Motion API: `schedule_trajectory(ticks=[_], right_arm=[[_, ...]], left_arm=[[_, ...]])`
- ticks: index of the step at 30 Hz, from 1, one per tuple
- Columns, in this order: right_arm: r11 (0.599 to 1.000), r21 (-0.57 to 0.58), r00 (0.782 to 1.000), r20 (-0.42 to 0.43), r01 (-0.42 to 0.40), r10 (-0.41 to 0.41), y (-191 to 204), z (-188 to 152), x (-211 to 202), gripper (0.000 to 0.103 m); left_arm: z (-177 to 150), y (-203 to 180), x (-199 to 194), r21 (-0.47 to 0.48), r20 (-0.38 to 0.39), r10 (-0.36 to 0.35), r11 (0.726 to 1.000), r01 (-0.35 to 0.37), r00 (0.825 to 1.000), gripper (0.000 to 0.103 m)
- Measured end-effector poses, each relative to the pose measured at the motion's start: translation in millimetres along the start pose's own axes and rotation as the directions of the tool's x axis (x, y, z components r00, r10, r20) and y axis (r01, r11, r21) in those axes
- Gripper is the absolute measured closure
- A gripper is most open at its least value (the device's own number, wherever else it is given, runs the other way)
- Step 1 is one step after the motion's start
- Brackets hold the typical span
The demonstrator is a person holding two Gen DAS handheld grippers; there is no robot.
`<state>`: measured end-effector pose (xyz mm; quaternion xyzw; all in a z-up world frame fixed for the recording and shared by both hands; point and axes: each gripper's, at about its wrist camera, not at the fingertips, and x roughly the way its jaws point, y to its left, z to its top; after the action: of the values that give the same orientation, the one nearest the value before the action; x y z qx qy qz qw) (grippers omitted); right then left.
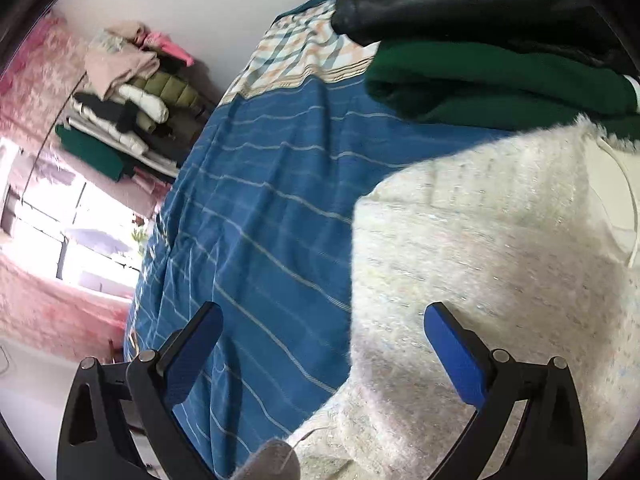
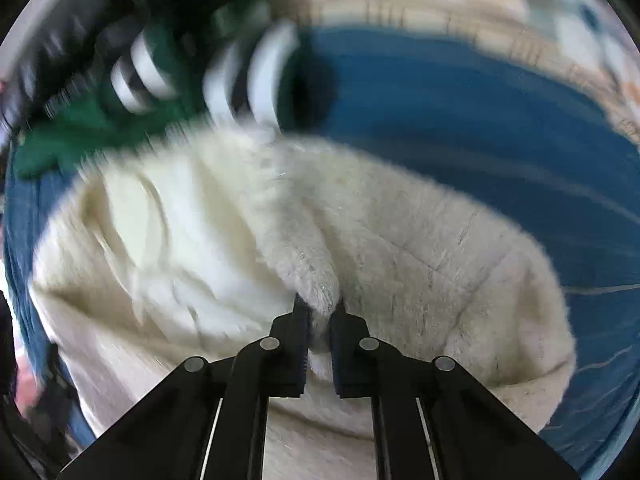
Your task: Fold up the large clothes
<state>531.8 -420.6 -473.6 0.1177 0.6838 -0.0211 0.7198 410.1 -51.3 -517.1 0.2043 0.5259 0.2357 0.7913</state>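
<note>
my right claw point(image 2: 319, 312) is clenched on a raised fold of the fuzzy white sweater point(image 2: 400, 280), low in the middle of the right wrist view. the pinched ridge of fabric runs up and to the left from between the fingertips, and the rest of the sweater spreads out on both sides of the claw, filling the lower half of that frame. a smoother cream patch shows at its left side. past the sweater, at the upper left, lies a green garment point(image 2: 80, 140) with black and white striped trim, blurred so i cannot tell its shape. the blue striped bedspread point(image 2: 480, 120) fills the right and upper right.

my left claw point(image 1: 324, 344) hangs released, its blue-padded fingers point(image 1: 452, 356) spread wide at the bottom of the left wrist view and gripping nothing. the left finger sits over the bedspread point(image 1: 260, 220); the right finger sits over the sweater point(image 1: 500, 260), whose edge runs down between the two fingers. the sweater takes the lower right of that frame. above it, at the upper right, the folded green garment point(image 1: 480, 84) lies under a black jacket point(image 1: 460, 4). at the upper left, well apart from the claw, a pile of clothes point(image 1: 132, 96) is stacked against a white wall, with a bright window point(image 1: 60, 232) below it at the left edge.
</note>
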Motion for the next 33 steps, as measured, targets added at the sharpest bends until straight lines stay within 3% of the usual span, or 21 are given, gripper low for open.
schedule_trajectory(ticks=[1, 4, 7, 9, 12, 14, 15, 18, 20, 22, 24, 25, 26, 27, 29, 31, 32, 33], right_arm=[[1.0, 0.002, 0.999, 0.035, -0.001, 0.001, 1, 2, -6, 0.094], [1.0, 0.004, 0.997, -0.072, -0.027, 0.028, -11, 9, 9, 0.093], [0.993, 0.018, 0.99, -0.079, -0.113, 0.114, -34, 2, -21, 0.07], [0.986, 0.036, 0.985, -0.042, -0.165, 0.166, -58, -20, -65, 0.053], [0.986, 0.041, 0.987, -0.012, -0.161, 0.162, -84, -68, -114, 0.045], [0.987, 0.052, 0.988, -0.027, -0.153, 0.155, -109, -111, -138, 0.045], [0.987, 0.064, 0.988, -0.034, -0.145, 0.148, -97, -124, -137, 0.045], [0.986, 0.121, 0.988, -0.087, -0.116, 0.127, -111, -199, -123, 0.045], [0.984, 0.145, 0.977, -0.172, -0.103, 0.128, -128, -239, -94, 0.045], [0.992, 0.116, 0.965, -0.25, -0.05, 0.078, -131, -273, -58, 0.059], [0.998, 0.062, 0.938, -0.346, 0.017, 0.005, -141, -311, -18, 0.086], [0.998, 0.052, 0.92, -0.391, 0.041, -0.017, -149, -327, 0, 0.088], [0.998, 0.063, 0.921, -0.389, -0.004, 0.028, -159, -341, 11, 0.089], [0.998, 0.061, 0.923, -0.383, -0.02, 0.042, -161, -341, 9, 0.089], [0.997, 0.05, 0.904, -0.421, -0.062, 0.077, -170, -330, -6, 0.085], [0.991, 0.054, 0.923, -0.36, -0.122, 0.134, -179, -311, -33, 0.081], [0.981, 0.041, 0.939, -0.285, -0.19, 0.193, -185, -292, -58, 0.071], [0.969, 0.04, 0.941, -0.232, -0.243, 0.245, -190, -277, -74, 0.051]], left_arm=[[-1, -1, -1, 0.006, 0.011, 0.003, 1.0, -0.003, 1.0, 0.0], [-5, -1, 0, 0.016, 0.006, 0.004, 1.0, -0.004, 1.0, 0.0], [-11, 10, -8, -0.002, 0.001, -0.018, 1.0, 0.018, 1.0, 0.0], [-19, 20, -18, -0.009, 0.023, -0.029, 1.0, 0.029, 0.999, 0.0], [-47, 38, -36, 0.001, 0.017, -0.045, 0.999, 0.045, 0.999, 0.0], [-67, 43, -44, 0.018, -0.017, -0.058, 0.998, 0.058, 0.998, 0.0], [-79, 44, -50, 0.027, -0.041, -0.067, 0.997, 0.068, 0.997, 0.0], [-118, 38, -69, 0.051, -0.09, -0.081, 0.995, 0.086, 0.993, 0.0], [-144, 23, -81, 0.083, -0.123, -0.08, 0.992, 0.091, 0.989, 0.0], [-166, 7, -94, 0.098, -0.154, -0.08, 0.991, 0.096, 0.985, 0.0], [-185, -9, -105, 0.112, -0.159, -0.059, 0.991, 0.077, 0.985, 0.0], [-196, -18, -111, 0.123, -0.166, -0.039, 0.991, 0.06, 0.985, 0.0], [-205, -25, -115, 0.127, -0.174, -0.024, 0.991, 0.047, 0.984, 0.0], [-212, -31, -118, 0.132, -0.189, -0.006, 0.991, 0.032, 0.982, 0.0], [-225, -40, -127, 0.116, -0.232, 0.022, 0.993, 0.005, 0.972, 0.0], [-231, -43, -136, 0.091, -0.244, 0.057, 0.995, -0.036, 0.968, 0.0], [-233, -42, -139, 0.075, -0.244, 0.08, 0.995, -0.064, 0.967, 0.0], [-232, -41, -142, 0.045, -0.246, 0.113, 0.993, -0.105, 0.963, 0.0]])
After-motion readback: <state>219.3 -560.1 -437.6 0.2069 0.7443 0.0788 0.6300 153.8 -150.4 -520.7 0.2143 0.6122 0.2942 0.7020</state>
